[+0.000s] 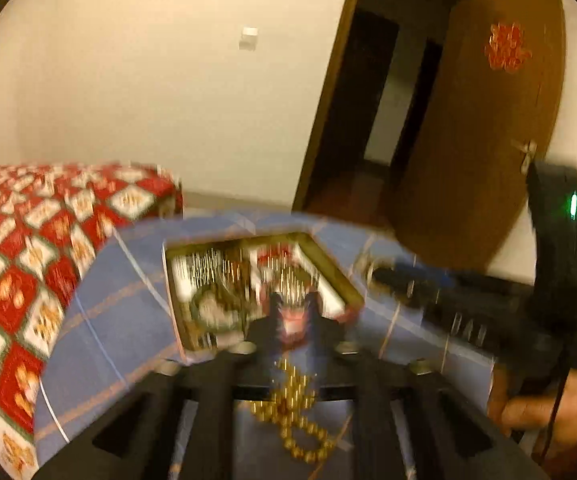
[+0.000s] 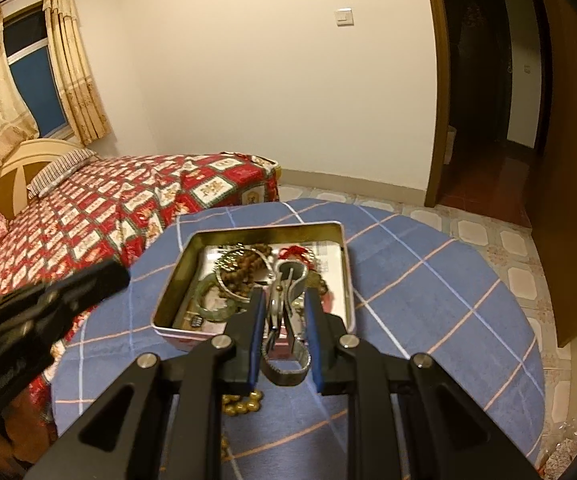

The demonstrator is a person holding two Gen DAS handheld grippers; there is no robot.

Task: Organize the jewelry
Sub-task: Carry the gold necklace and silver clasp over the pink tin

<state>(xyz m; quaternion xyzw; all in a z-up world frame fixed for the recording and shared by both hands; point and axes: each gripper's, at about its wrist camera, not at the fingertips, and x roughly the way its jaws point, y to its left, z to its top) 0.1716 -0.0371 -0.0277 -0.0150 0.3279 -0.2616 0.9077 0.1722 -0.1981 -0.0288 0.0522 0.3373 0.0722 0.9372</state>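
In the left wrist view everything is smeared by blur. On the left lies the bed (image 1: 28,264) with a red checked cover, and next to it the blue cloth (image 1: 120,320) of the table. The tin (image 1: 328,268) stands on this cloth, straight ahead of my left gripper (image 1: 294,306). Its fingers stand apart, over the near part of the tin. A reddish blur shows in the gap, and I cannot tell what it is. Below them, on the cloth near me, lies a chain of gold beads (image 1: 292,412). At the far right I see the right gripper from the side and the hand (image 1: 536,412) that carries it. This view alone shows the open door (image 1: 480,120) with a red ornament.

The right wrist view is sharp. Only here I see the window (image 2: 36,76) and curtains (image 2: 72,64) on the left. The left gripper comes in from the left as a dark blur. Inside the tin I can make out a green bangle (image 2: 216,308) and brown beads (image 2: 244,268). My right gripper (image 2: 285,332) is closed on a metal watch (image 2: 284,308), above the near edge of the tin; the strap loop hangs between the blue pads (image 2: 256,328).
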